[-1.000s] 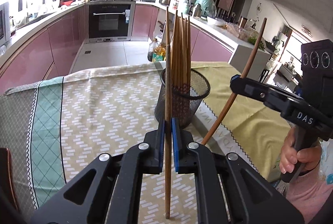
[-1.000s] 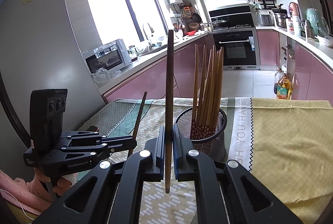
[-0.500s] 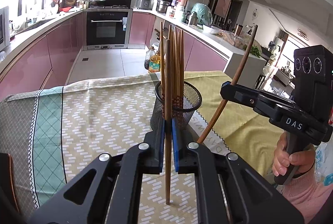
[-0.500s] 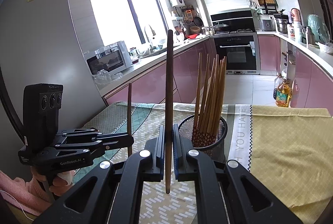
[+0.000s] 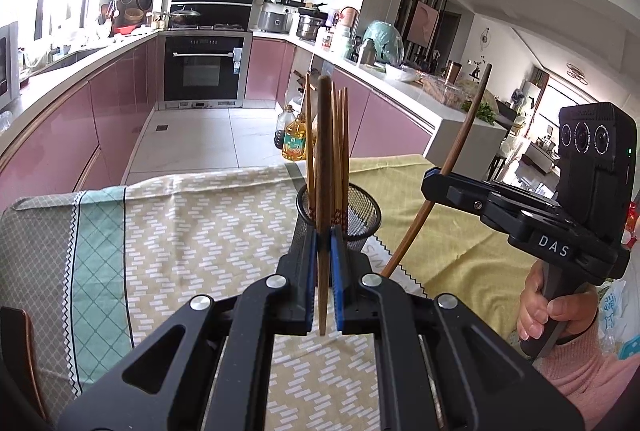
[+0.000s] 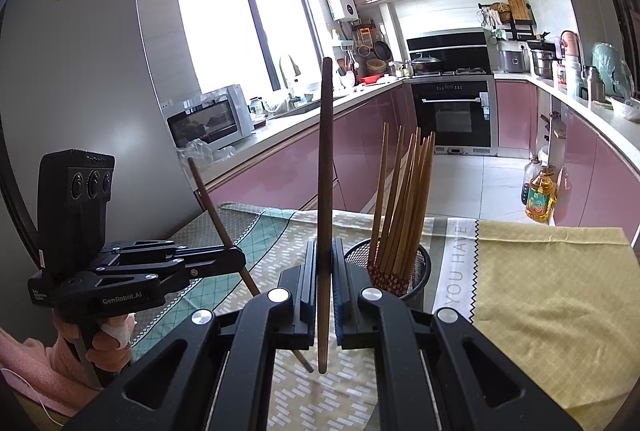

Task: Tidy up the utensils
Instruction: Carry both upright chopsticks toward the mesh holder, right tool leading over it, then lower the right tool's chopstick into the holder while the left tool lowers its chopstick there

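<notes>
My left gripper is shut on a dark wooden chopstick, held upright just in front of the black mesh holder. Several lighter chopsticks stand in that holder. In the left wrist view my right gripper hovers to the right of the holder, shut on a slanted chopstick. The right wrist view shows the right gripper clamping its chopstick upright, left of the holder. Farther left, the left gripper holds its chopstick tilted.
A patterned tablecloth in beige, teal and yellow covers the table. Oil bottles stand on the kitchen floor beyond the table's far edge. Pink cabinets, an oven and a microwave line the walls. A chair edge shows at lower left.
The left gripper has risen with its chopstick, so the holder sits lower and smaller in its view. Seen from the right wrist, the left chopstick's top now leans left instead of right.
</notes>
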Available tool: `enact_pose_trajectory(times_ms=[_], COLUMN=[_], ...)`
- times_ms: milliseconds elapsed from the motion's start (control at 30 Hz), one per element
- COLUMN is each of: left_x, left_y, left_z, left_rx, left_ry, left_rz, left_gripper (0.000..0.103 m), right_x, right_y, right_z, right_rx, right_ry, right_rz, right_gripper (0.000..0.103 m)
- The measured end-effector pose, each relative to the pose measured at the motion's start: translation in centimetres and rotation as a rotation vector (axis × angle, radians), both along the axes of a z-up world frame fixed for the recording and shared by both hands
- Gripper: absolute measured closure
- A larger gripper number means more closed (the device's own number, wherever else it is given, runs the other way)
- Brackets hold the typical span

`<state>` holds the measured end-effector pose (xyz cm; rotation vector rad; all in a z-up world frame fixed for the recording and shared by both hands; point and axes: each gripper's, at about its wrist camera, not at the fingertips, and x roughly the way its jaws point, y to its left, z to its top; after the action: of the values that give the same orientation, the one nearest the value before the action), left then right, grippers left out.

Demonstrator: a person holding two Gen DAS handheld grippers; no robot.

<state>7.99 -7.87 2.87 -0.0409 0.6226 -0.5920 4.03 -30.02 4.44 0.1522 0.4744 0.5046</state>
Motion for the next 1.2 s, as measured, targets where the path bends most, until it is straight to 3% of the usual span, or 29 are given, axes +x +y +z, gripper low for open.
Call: enact_pose_trajectory(times_ms=[900,1200], left_x=[1.0,1.3], left_y=[-0.1,-0.7], left_z=[5.9,7.7], left_rx=[-0.055,-0.072], left_ry=[-0.133,-0.178], left_rz=[-0.019,-0.014], left_gripper=[0.096,0.096], right_x=[1.9,3.1], right_y=[-1.3,-1.3], right_z=[4.8,4.9], right_rx=[-0.004,0.000], right_ry=[-0.129,-0.136], right_rz=[-0.013,-0.033], right_gripper=[0.097,0.097])
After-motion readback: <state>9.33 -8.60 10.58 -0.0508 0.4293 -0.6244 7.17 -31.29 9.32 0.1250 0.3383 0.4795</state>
